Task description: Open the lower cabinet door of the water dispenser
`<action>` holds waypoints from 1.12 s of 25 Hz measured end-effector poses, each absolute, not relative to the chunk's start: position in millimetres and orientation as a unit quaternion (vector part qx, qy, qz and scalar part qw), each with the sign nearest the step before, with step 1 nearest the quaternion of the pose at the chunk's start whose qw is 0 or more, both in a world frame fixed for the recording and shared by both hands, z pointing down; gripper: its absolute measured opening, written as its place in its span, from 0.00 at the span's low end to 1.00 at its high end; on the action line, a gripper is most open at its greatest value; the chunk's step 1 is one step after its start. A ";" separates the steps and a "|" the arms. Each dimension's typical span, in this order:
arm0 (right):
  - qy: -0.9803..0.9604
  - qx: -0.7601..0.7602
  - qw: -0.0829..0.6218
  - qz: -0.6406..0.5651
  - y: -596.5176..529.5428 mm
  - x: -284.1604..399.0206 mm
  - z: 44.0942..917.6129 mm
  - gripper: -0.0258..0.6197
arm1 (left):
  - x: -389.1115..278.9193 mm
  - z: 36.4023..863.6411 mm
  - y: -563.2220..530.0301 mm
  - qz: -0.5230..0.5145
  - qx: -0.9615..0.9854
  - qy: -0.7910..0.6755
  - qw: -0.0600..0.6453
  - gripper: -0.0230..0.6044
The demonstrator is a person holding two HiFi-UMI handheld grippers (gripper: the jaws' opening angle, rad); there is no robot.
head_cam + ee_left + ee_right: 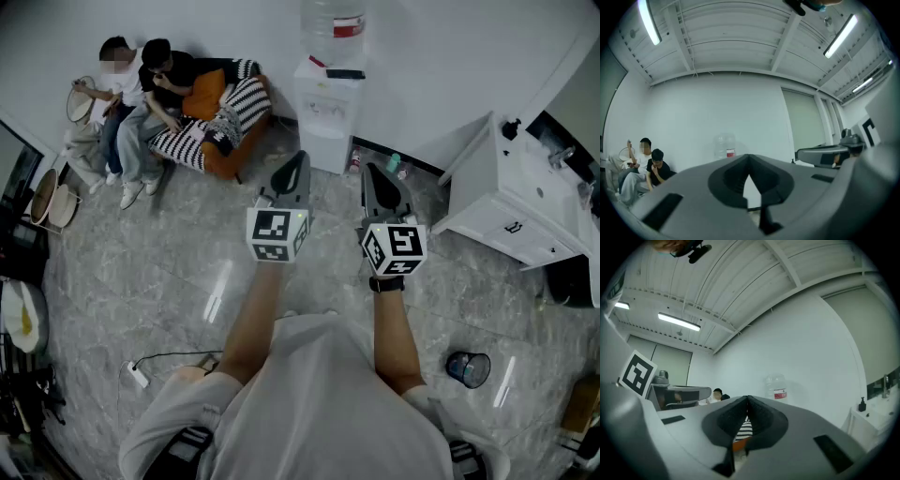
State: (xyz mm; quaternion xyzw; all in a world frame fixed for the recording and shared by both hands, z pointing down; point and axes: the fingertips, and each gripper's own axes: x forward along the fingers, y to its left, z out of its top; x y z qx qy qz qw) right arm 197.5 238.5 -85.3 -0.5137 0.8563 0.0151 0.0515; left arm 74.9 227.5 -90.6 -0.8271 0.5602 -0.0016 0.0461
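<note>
The left tongs [292, 167] and right tongs [377, 178] are both pinched shut on nothing. The water dispenser [326, 112] stands well apart, far ahead at the wall, between their lines (left slightly nearer, I judge). Its lower cabinet door [324, 150] faces them and looks shut.

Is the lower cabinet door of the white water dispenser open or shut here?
Shut: the lower cabinet door of the white water dispenser lies flush with its front.

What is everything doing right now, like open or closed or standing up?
left gripper, shut, empty
right gripper, shut, empty
lower cabinet door, closed
water bottle, upright on the water dispenser
bin, upright on the floor
</note>
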 end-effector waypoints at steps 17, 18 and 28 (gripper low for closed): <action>0.864 -0.499 0.062 -0.031 256.7 229.4 -51.1 0.06 | 107.8 -54.5 256.5 -0.031 -0.828 0.559 0.021 0.06; 0.865 -0.497 0.063 -0.028 255.9 227.9 -50.7 0.06 | 110.1 -53.3 256.1 -0.029 -0.834 0.551 0.018 0.06; 0.865 -0.498 0.061 -0.020 214.3 199.8 -49.1 0.06 | 86.2 -42.6 205.1 -0.026 -0.834 0.552 0.010 0.06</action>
